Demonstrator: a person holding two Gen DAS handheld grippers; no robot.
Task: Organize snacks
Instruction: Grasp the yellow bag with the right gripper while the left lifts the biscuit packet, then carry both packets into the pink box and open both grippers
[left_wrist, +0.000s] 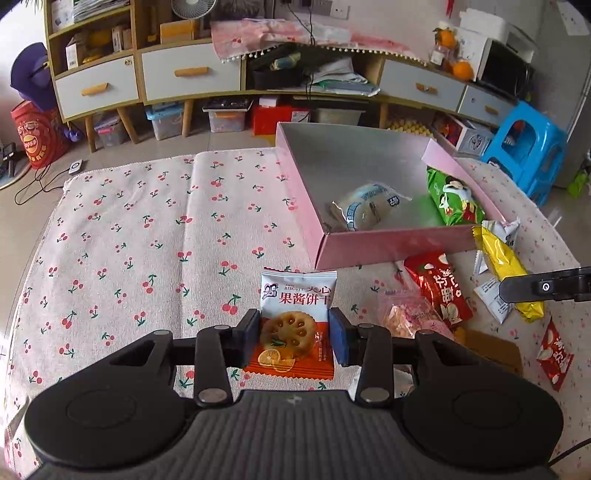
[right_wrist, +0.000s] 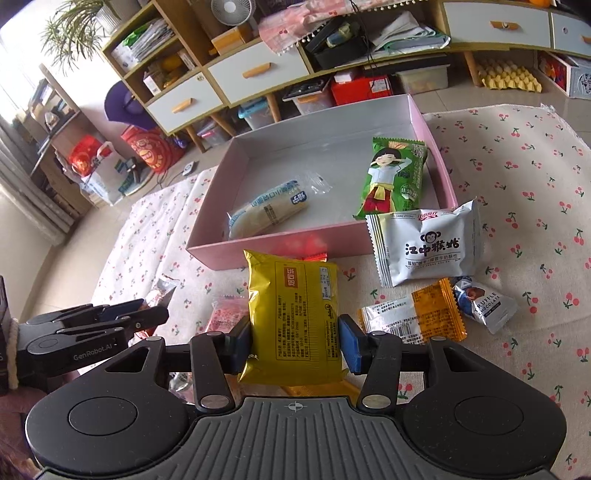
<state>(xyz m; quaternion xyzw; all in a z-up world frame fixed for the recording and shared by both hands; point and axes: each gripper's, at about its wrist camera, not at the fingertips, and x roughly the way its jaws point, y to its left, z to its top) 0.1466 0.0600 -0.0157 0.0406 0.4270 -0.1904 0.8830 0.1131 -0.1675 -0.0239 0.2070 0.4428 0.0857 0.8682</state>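
Note:
My left gripper (left_wrist: 294, 334) is shut on a white and orange jam biscuit packet (left_wrist: 295, 317), held above the cherry-print cloth, in front of the pink box (left_wrist: 391, 245). My right gripper (right_wrist: 294, 341) is shut on a yellow snack packet (right_wrist: 293, 314), near the box's front wall (right_wrist: 280, 245); the packet also shows in the left wrist view (left_wrist: 506, 264). Inside the box lie a pale bread packet (right_wrist: 266, 212) and a green snack packet (right_wrist: 395, 179). The left gripper also shows in the right wrist view (right_wrist: 147, 312).
Loose snacks lie on the cloth: a white monkey-logo packet (right_wrist: 428, 245), an orange packet (right_wrist: 439, 314), a truffle chocolate (right_wrist: 484, 304), red packets (left_wrist: 439, 288) and a pink one (left_wrist: 406, 315). Cabinets and storage bins (left_wrist: 225, 118) stand behind the table, a blue stool (left_wrist: 524, 147) at right.

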